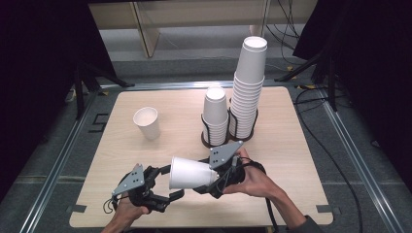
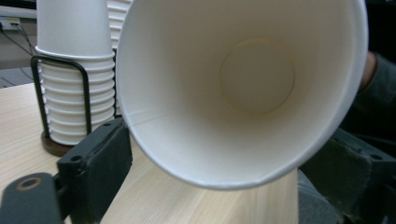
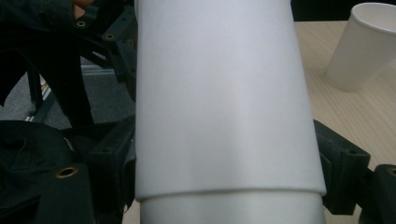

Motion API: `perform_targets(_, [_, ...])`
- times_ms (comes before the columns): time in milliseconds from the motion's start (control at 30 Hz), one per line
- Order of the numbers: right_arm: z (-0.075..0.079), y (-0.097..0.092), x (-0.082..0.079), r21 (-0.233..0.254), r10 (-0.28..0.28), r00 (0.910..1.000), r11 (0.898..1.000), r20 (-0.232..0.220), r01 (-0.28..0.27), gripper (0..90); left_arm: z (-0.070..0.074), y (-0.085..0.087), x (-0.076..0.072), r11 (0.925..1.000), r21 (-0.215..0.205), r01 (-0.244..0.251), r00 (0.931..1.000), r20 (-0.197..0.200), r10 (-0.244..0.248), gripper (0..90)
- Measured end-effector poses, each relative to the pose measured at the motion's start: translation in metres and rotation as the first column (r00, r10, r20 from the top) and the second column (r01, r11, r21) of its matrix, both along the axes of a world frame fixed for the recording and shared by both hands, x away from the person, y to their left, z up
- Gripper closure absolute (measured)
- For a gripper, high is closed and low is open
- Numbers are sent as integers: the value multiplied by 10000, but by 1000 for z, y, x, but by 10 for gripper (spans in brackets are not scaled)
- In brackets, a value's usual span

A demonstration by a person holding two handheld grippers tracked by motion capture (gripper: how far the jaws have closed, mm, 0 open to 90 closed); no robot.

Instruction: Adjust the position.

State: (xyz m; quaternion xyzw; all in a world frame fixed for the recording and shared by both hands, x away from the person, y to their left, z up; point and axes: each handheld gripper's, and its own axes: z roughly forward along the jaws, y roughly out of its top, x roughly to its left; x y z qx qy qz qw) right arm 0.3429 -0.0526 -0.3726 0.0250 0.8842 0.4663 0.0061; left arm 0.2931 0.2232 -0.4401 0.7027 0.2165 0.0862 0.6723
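Between both grippers, sideways paper cup

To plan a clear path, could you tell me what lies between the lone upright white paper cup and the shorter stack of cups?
Only bare light wooden tabletop, seen in the high view.

The high view looked forward and down over the whole table. Each gripper view sat very close to the cup: the left faced its mouth, the right its side. All shared that cup.
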Motion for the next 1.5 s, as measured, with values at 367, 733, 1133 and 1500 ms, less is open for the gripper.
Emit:
perform_targets(367, [-8, 9, -3, 259, 493, 9983, 9985, -325, -485, 235, 2, -3, -2, 9993, -310, 209, 9998, 87, -206, 0])
perform_targets(733, [-15, 15, -3, 391, 751, 9965, 9965, -369, -737, 235, 3, -4, -3, 9987, -366, 352, 9990, 293, -341, 5])
perform_targets(1133, [-21, 9, 2, 105, 652, 9952, 9979, -723, -646, 192, 10, -3, -6, 9983, 217, 550, 9954, 768, -565, 102])
perform_targets(1500, [-4, 1, -6, -764, -410, 9985, 9961, 376, 438, 167, 9, -3, -3, 9941, 1085, -65, 9996, 282, 35, 105])
